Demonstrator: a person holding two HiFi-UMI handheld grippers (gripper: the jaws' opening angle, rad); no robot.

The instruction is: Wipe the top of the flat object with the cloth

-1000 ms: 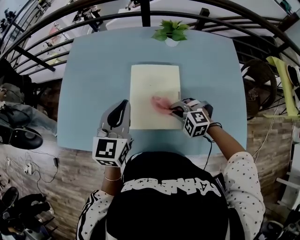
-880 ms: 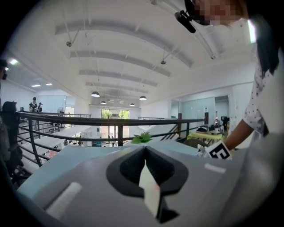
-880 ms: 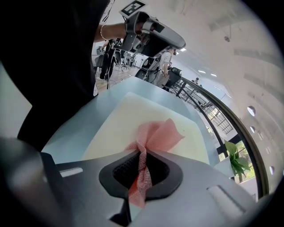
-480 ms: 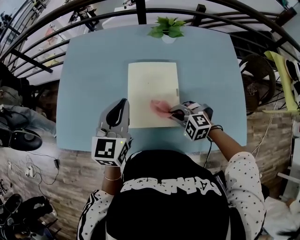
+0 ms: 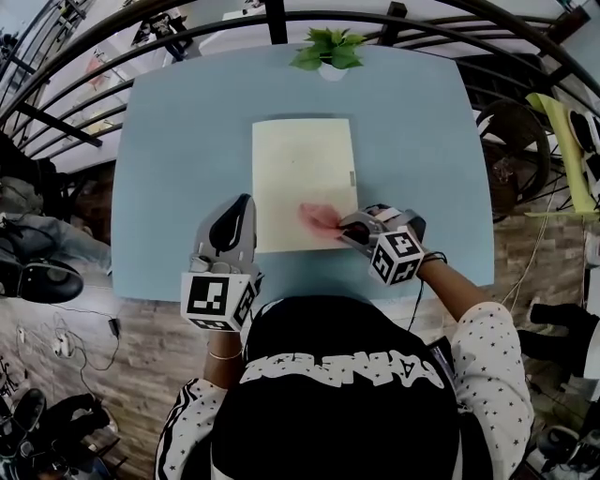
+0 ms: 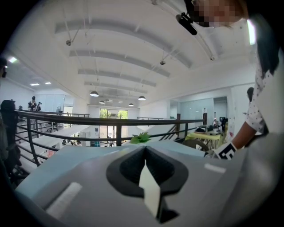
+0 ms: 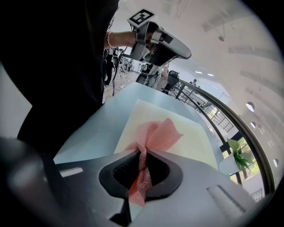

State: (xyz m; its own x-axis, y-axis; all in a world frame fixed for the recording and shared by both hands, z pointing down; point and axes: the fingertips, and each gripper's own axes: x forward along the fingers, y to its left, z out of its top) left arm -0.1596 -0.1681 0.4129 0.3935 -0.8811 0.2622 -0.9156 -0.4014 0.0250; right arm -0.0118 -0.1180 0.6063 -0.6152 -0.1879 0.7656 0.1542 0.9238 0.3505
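A pale blue table (image 5: 169, 169) stands on a railed balcony, seen from above, with a black railing (image 5: 187, 28) curving round its far side. A small green plant (image 5: 328, 49) sits at the middle of the far edge. A cream board (image 5: 302, 169) lies flat in the middle of the table.

The right gripper (image 5: 349, 228) sits at the board's near right corner, tips pointing left. Its jaws are clamped on a pink cloth (image 5: 319, 218), which spreads out from the tips and lies on the near right part of the board. The right gripper view shows the cloth (image 7: 159, 133) pinched into a twisted strip between the jaws, its free end fanned out on the board (image 7: 186, 137).

The left gripper (image 5: 234, 220) is just beside the board's near left corner, pointing away from the person. Its jaws are together, holding nothing.
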